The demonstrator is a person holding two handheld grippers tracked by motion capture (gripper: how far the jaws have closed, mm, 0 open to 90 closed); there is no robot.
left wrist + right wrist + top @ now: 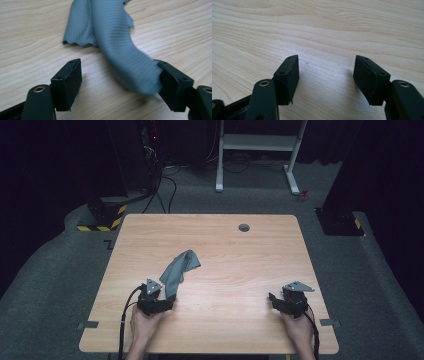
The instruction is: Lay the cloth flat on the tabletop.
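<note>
A person's two hands hold black two-jaw grippers over a light wooden table (215, 330), seen from above. A crumpled grey-blue ribbed cloth (177, 272) lies on the left half of the tabletop, its near end reaching down to the left gripper (165, 304). In the left gripper view the jaws stand wide apart; the cloth's (117, 45) near end lies between them and rests against the inner pad of the jaw on the right of that view (slightly blurred there), while the other jaw is clear of it, so nothing is clamped. The right gripper (274, 301) sits near the table's right front corner, well apart from the cloth, its jaws also spread, with bare wood grain between them (327, 72). A small round grey grommet (244, 227) is set in the table's far edge. Beyond the table, on the grey carpet, stand a white metal desk frame (257, 150) and a black base with yellow-and-black hazard stripes (102, 215), with black cables (167, 185) trailing nearby.
</note>
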